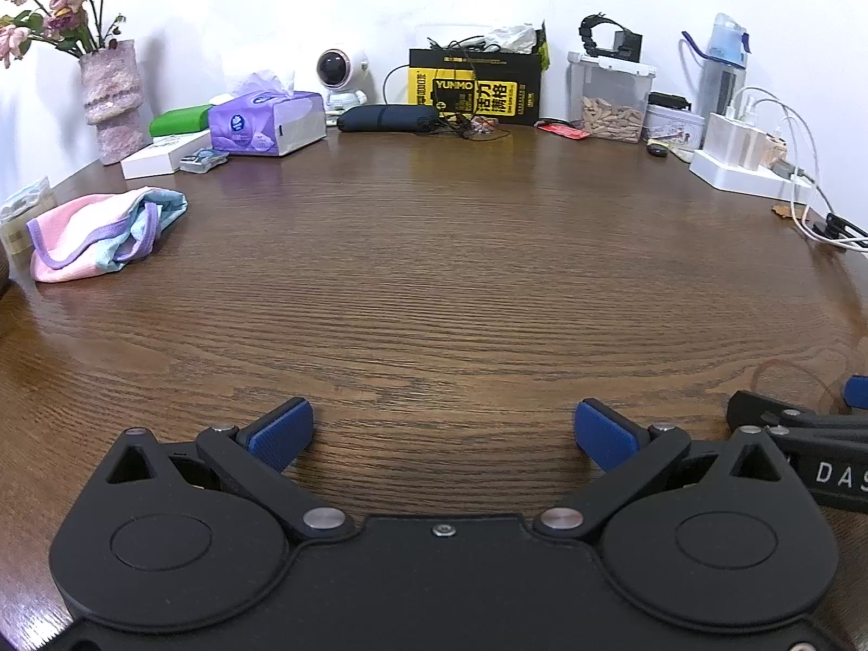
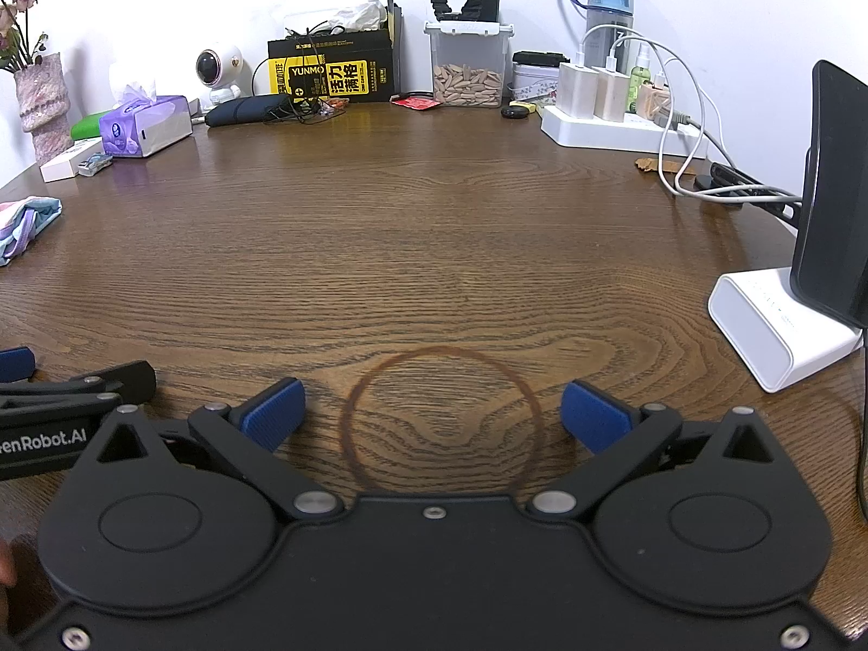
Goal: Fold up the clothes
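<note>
A small crumpled garment point(image 1: 100, 236), pink and light blue with purple trim, lies on the wooden table point(image 1: 434, 282) at the far left; its edge point(image 2: 24, 228) shows at the left border of the right wrist view. My left gripper point(image 1: 444, 431) hovers low over the near table, open, with nothing between its blue pads. My right gripper point(image 2: 431, 415) is open too, above a brown ring stain point(image 2: 442, 423). Both grippers are side by side, far from the garment. Part of the right gripper point(image 1: 803, 423) shows at the right of the left wrist view.
Along the back wall stand a vase point(image 1: 111, 100), tissue box point(image 1: 266, 122), small round camera point(image 1: 339, 73), yellow-black box point(image 1: 474, 87), clear container point(image 1: 610, 97), bottle point(image 1: 724, 62) and power strip with cables point(image 1: 754, 168). A dark device on a white base point(image 2: 781, 325) stands at right.
</note>
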Available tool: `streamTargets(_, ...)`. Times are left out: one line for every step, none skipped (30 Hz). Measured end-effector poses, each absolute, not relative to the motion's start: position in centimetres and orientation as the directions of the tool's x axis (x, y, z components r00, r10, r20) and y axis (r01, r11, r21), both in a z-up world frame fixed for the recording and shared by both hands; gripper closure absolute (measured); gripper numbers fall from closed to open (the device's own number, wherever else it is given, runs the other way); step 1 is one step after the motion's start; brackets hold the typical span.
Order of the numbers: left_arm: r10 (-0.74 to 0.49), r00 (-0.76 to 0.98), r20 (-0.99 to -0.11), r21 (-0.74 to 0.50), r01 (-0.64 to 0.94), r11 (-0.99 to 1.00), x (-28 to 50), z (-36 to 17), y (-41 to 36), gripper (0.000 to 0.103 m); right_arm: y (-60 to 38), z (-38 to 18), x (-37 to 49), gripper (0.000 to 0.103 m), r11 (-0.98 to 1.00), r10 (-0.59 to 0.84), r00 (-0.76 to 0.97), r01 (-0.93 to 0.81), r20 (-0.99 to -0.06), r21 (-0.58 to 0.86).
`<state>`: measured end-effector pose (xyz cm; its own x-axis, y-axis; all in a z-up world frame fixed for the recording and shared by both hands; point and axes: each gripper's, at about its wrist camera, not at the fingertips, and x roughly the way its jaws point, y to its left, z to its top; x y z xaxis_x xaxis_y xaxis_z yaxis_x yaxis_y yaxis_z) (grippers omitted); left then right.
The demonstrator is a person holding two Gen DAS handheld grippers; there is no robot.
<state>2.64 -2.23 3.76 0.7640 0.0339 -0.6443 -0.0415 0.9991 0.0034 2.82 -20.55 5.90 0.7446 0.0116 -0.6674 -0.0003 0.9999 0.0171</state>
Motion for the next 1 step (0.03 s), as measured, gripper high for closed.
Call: streamTargets(0.028, 0.764, -0.645, 0.002, -0.035, 0.999, 2.64, 3.78, -2.2, 0.0, -20.55, 5.91, 2.82, 0.0, 1.0, 0.012, 0.745, 0.0, -0.667, 0.017)
